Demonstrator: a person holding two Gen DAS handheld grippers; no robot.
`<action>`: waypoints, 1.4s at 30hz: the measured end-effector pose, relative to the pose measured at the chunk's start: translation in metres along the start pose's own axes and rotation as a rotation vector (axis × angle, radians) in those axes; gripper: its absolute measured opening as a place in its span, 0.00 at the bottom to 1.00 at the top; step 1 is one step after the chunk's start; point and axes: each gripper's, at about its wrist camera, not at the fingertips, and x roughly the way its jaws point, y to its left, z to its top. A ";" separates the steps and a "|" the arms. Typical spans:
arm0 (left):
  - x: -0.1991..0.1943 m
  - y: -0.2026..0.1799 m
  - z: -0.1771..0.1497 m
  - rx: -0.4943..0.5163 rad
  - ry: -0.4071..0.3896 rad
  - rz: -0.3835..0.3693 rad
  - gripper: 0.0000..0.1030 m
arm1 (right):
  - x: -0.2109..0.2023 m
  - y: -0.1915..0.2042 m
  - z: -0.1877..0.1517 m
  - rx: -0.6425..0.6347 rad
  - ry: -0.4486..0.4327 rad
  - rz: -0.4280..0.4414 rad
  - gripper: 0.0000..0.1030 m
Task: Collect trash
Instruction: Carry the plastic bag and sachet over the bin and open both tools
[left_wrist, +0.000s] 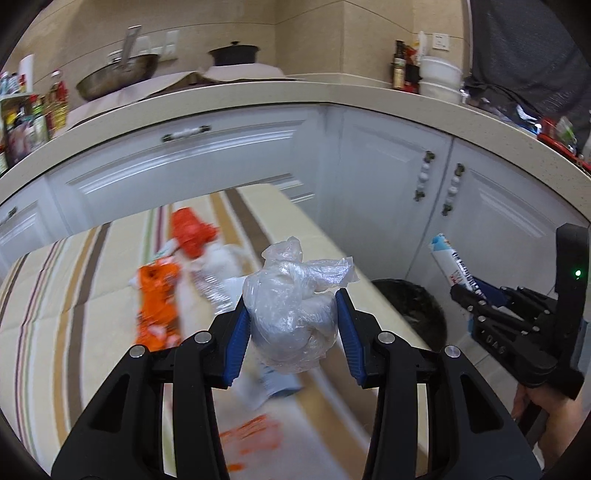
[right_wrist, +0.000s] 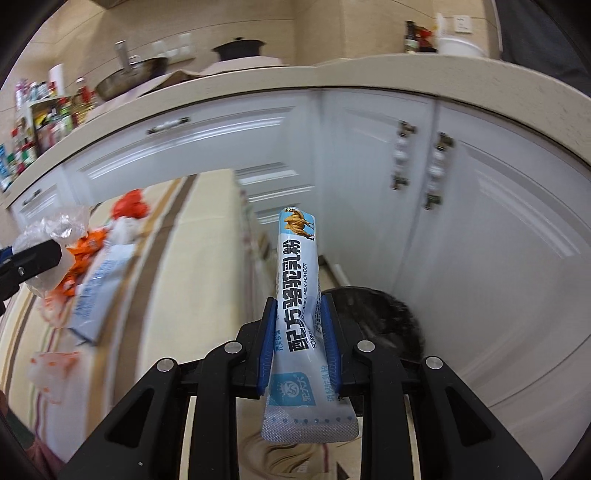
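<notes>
Nearby, orange wrappers (left_wrist: 157, 306) on striped table (left_wrist: 74, 280)

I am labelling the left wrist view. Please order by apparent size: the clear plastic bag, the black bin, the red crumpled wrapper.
1. clear plastic bag, though it is nearest the camera, held in the left gripper.
2. black bin, partly hidden.
3. red crumpled wrapper, blurred.
</notes>
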 end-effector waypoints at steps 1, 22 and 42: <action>0.008 -0.011 0.004 0.011 0.006 -0.013 0.42 | 0.003 -0.007 0.001 0.008 0.003 -0.012 0.24; 0.126 -0.131 0.021 0.187 0.131 -0.088 0.45 | 0.049 -0.081 0.009 0.093 0.041 -0.107 0.26; 0.089 -0.075 0.029 0.060 0.089 -0.023 0.59 | 0.023 -0.056 0.011 0.083 0.020 -0.094 0.49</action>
